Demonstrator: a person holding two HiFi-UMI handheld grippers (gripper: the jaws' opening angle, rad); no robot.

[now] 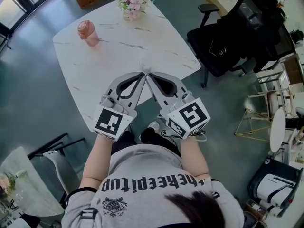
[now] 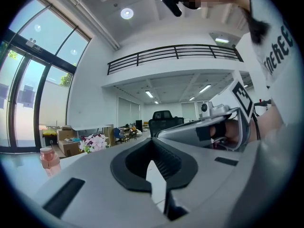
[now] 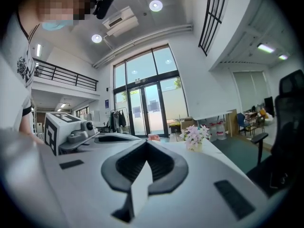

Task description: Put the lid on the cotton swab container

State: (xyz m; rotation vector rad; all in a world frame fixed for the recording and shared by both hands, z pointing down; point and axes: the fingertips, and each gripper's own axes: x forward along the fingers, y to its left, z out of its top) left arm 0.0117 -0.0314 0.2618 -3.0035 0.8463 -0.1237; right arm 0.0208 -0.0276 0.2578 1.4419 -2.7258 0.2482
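Over the white table [image 1: 142, 37], the left tool [image 1: 141, 74] and right tool [image 1: 148, 75] are both closed and empty.

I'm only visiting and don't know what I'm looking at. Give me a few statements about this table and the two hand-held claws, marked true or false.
1. The left gripper and the right gripper are both shut, with nothing between their jaws. True.
2. The left gripper is holding the pink container. False: it stands on the white table near the far left corner, apart from both grippers.
3. A bunch of pink and white flowers stands at the table's far edge. True.
4. The black office chair stands left of the table. False: in the head view it is on the right side.
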